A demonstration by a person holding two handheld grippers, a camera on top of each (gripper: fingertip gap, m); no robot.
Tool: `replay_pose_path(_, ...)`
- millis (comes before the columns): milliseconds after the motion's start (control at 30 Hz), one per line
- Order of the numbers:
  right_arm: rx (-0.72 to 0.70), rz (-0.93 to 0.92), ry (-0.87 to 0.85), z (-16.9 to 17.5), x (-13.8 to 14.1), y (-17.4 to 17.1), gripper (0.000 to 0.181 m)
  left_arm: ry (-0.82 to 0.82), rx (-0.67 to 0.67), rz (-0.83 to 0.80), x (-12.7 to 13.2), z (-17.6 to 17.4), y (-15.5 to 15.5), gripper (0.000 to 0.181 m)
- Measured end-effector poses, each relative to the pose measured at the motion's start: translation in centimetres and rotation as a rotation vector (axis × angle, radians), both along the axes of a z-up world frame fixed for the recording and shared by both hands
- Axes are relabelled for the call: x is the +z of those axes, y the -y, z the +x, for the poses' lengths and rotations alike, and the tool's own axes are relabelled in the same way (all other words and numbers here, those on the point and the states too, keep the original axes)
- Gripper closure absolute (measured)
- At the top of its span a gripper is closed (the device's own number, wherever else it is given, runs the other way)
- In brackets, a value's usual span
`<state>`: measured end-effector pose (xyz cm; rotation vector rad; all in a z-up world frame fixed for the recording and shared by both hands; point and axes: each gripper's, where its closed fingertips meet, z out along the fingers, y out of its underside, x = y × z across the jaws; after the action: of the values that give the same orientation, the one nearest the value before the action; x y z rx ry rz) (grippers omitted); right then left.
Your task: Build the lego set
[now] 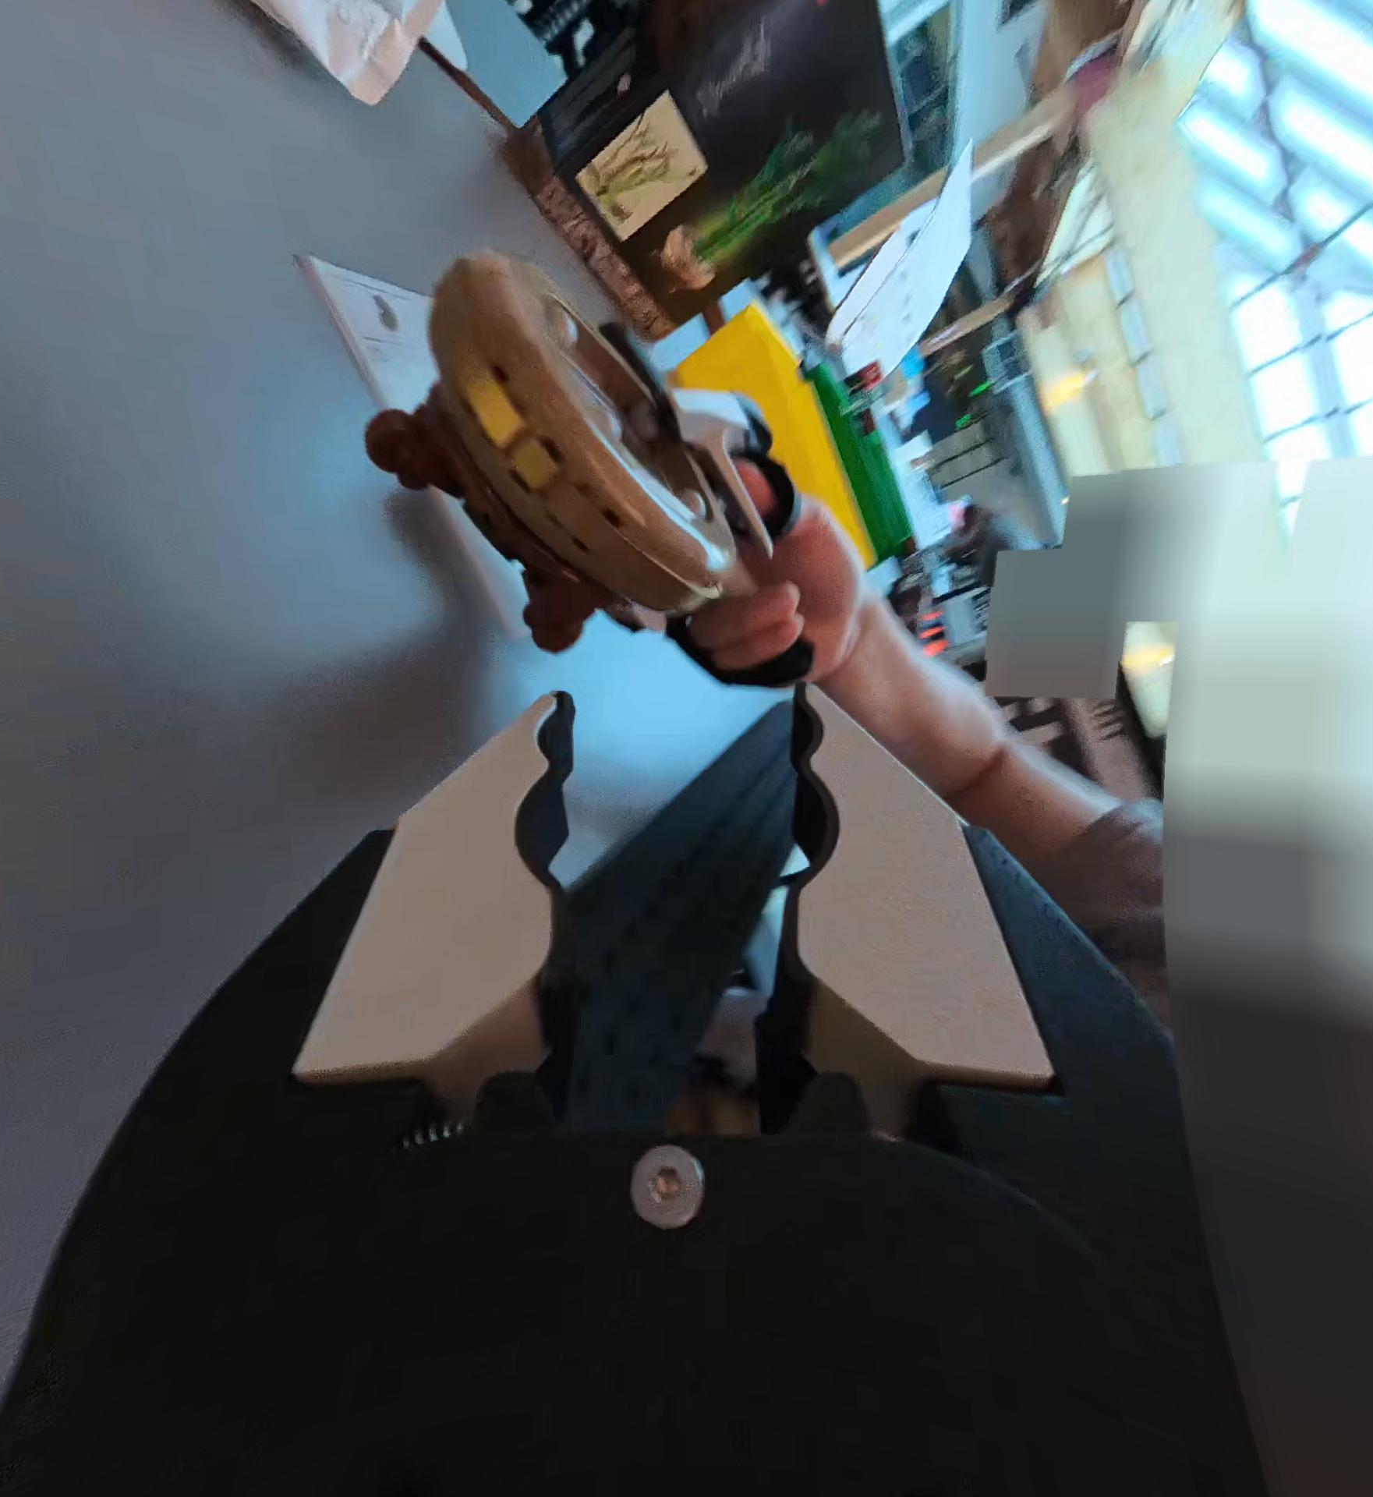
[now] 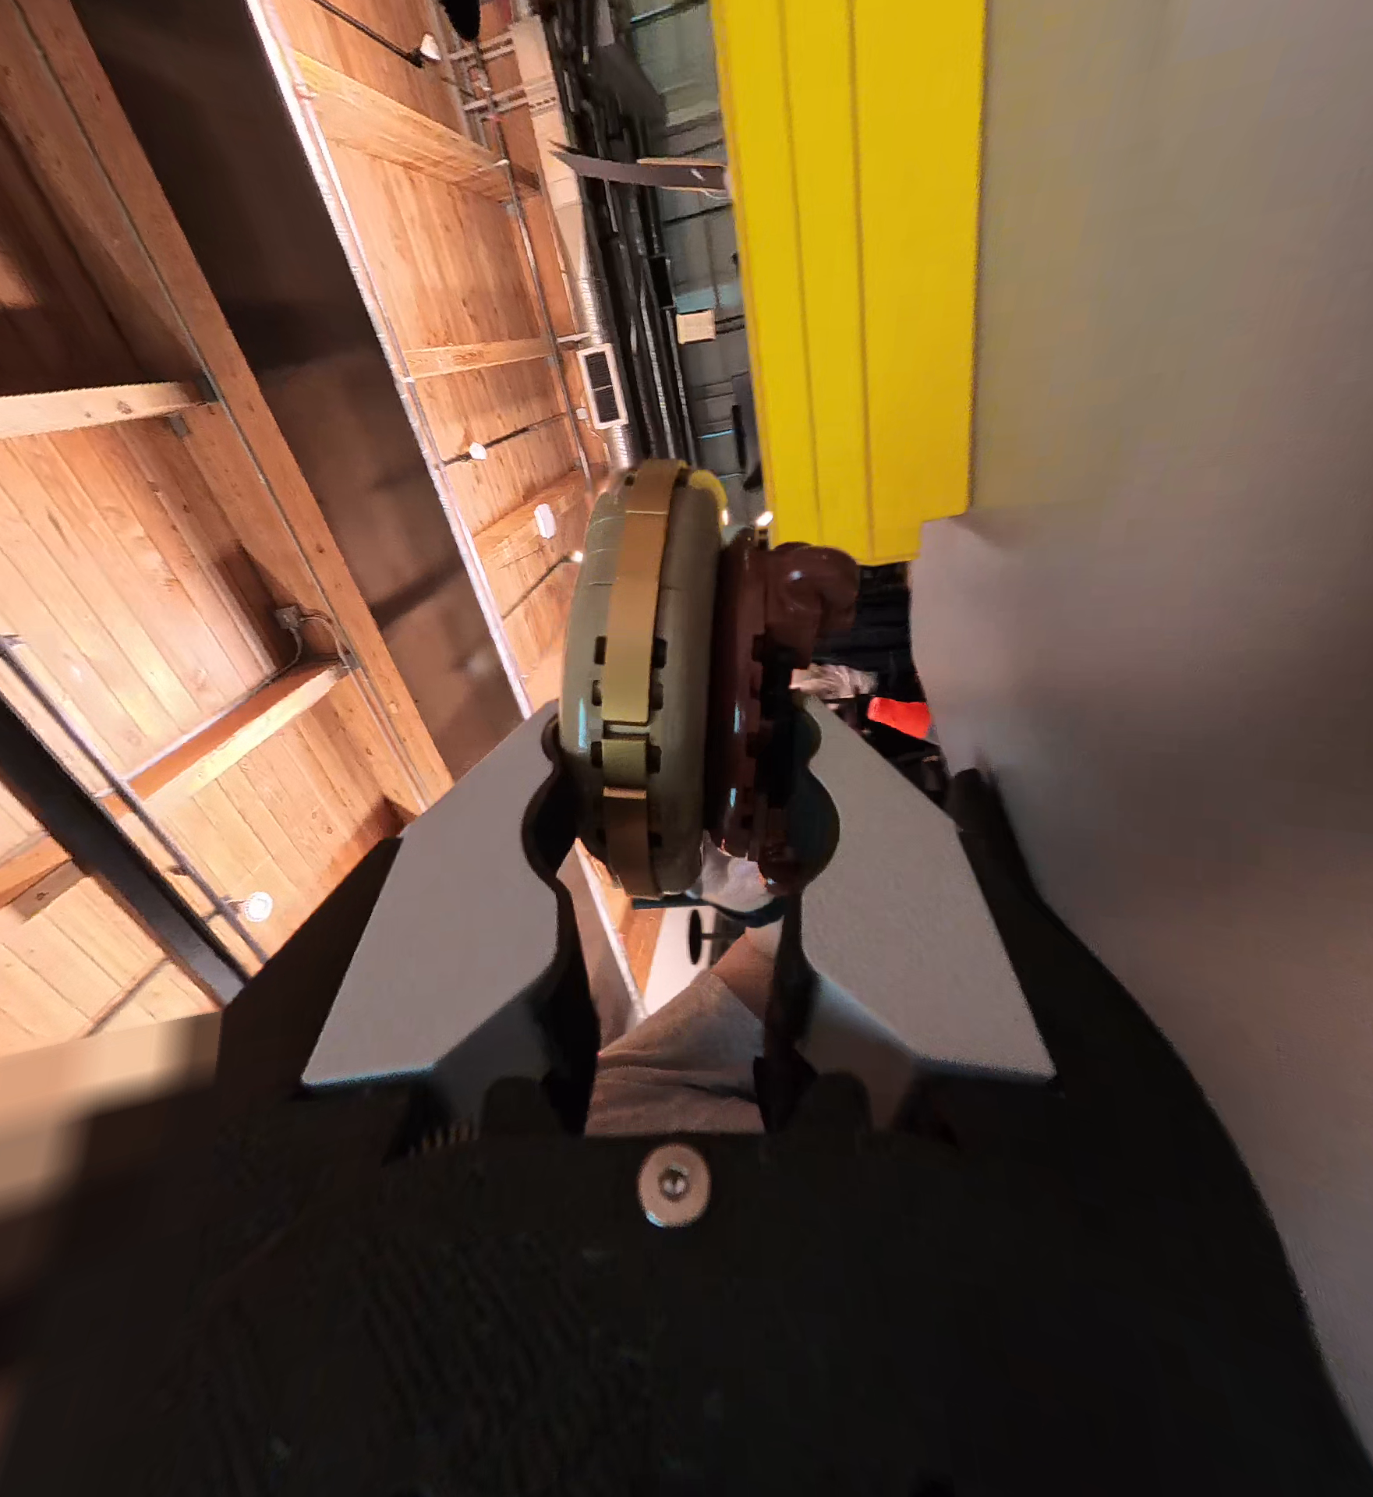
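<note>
A round tan lego build [image 2: 642,688] with dark brown pieces [image 2: 756,729] on one side is clamped between the fingers of my right gripper [image 2: 679,729], raised in the air and turned on edge. In the left wrist view the same build [image 1: 569,454] shows its tan underside with yellow pieces [image 1: 517,437]. There a person's hand [image 1: 788,583] holds that gripper over the white table [image 1: 140,567]. My left gripper [image 1: 679,697] is open and empty, a short way below and in front of the build, not touching it.
A printed sheet [image 1: 367,324] lies on the table behind the build. A dark box with a plant picture [image 1: 748,162] and a yellow bin [image 1: 772,421] stand at the table's far side. The yellow bin [image 2: 853,283] and a wooden ceiling [image 2: 181,405] fill the right wrist view. There is about 8 cm between the tips of the two grippers.
</note>
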<state>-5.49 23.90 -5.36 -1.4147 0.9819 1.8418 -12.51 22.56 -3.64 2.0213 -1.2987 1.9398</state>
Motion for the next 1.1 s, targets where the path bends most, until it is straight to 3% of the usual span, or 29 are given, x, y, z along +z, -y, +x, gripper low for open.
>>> replay_pose_path(133, 0.076, -0.051, 0.176, -0.8, -3.1, -0.8, 0.133, 0.040, -0.005, 0.479, -2.4, -1.0, -1.2, 0.123)
replay_pose_path(233, 0.120, -0.071, 0.219, -1.7, -4.0, -1.3, 0.133, 0.099, 0.033, 0.942, -3.3, 0.1, -3.5, 0.095)
replay_pose_path(300, 0.144, -0.085, 0.243, -2.1, -4.4, -1.6, 0.132, 0.091, -0.002, 1.125, -4.2, 1.0, -3.9, 0.077)
replay_pose_path(400, 0.171, -0.099, 0.264, -2.5, -4.9, -1.8, 0.132, 0.057, -0.117, 1.137, -5.9, 2.3, -2.8, 0.071)
replay_pose_path(600, 0.235, -0.125, 0.311, -3.2, -6.4, -2.1, 0.132, 0.068, -0.174, 1.137, -6.3, 3.8, -3.5, 0.060)
replay_pose_path(867, 0.305, -0.127, 0.338, -3.7, -6.8, -2.9, 0.131, 0.040, -0.268, 1.153, -8.0, 4.0, -3.6, 0.077)
replay_pose_path(1100, 0.362, -0.141, 0.452, -3.9, -7.7, -2.4, 0.120, 0.041, -0.304, 1.129, -8.9, 4.4, -3.1, 0.076)
